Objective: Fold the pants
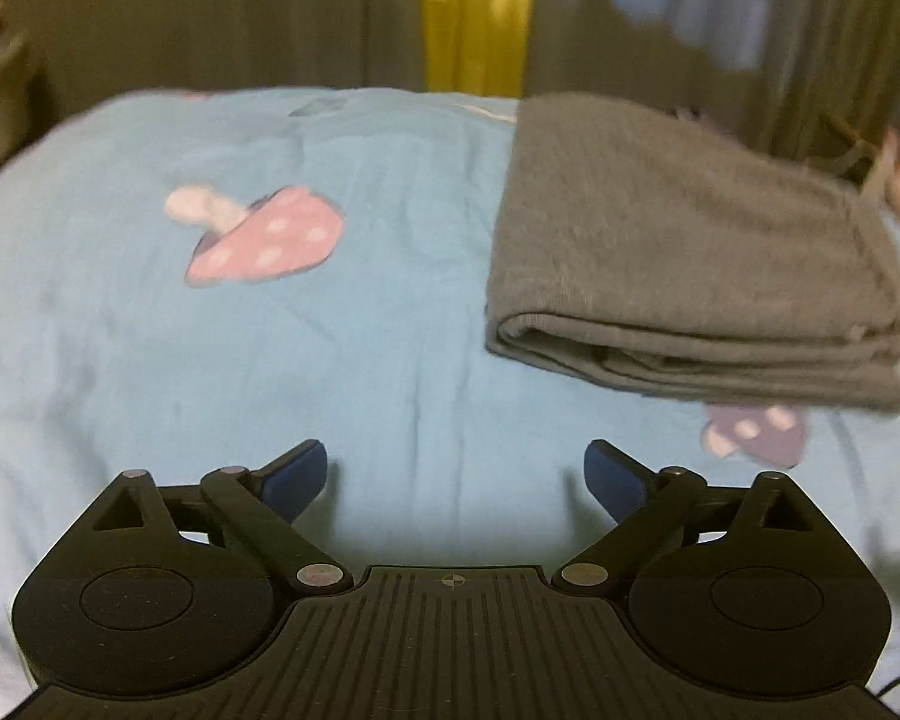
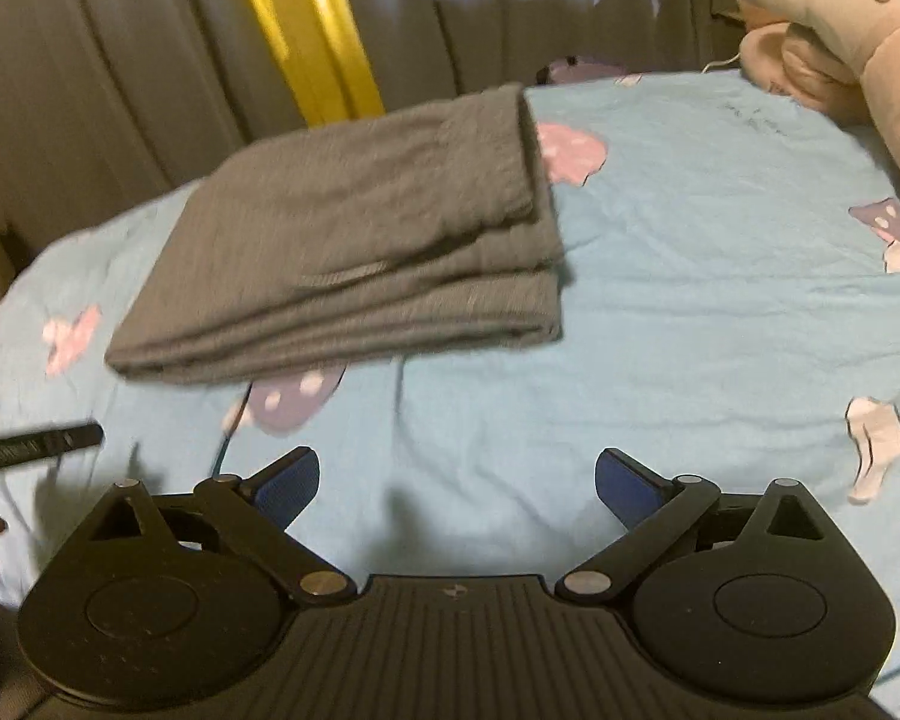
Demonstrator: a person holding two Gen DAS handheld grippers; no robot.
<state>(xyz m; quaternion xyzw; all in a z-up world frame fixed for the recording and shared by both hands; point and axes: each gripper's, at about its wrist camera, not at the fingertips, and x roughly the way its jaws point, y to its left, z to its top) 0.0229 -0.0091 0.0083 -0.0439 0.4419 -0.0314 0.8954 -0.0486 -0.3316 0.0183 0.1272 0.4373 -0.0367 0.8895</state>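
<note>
Grey pants [image 1: 684, 252] lie folded into a thick rectangular stack on a light blue bedsheet [image 1: 306, 348] with mushroom prints. In the left wrist view the stack is ahead and to the right. In the right wrist view the pants [image 2: 360, 252] are ahead and to the left. My left gripper [image 1: 456, 480] is open and empty, held above the bare sheet short of the stack. My right gripper [image 2: 457, 486] is open and empty, also short of the stack, over the sheet [image 2: 690, 300].
A pink and grey plush toy [image 2: 834, 42] lies at the far right of the bed. Grey curtains with a yellow strip [image 1: 474, 12] hang behind the bed. A dark object [image 2: 36, 450] pokes in at the left edge.
</note>
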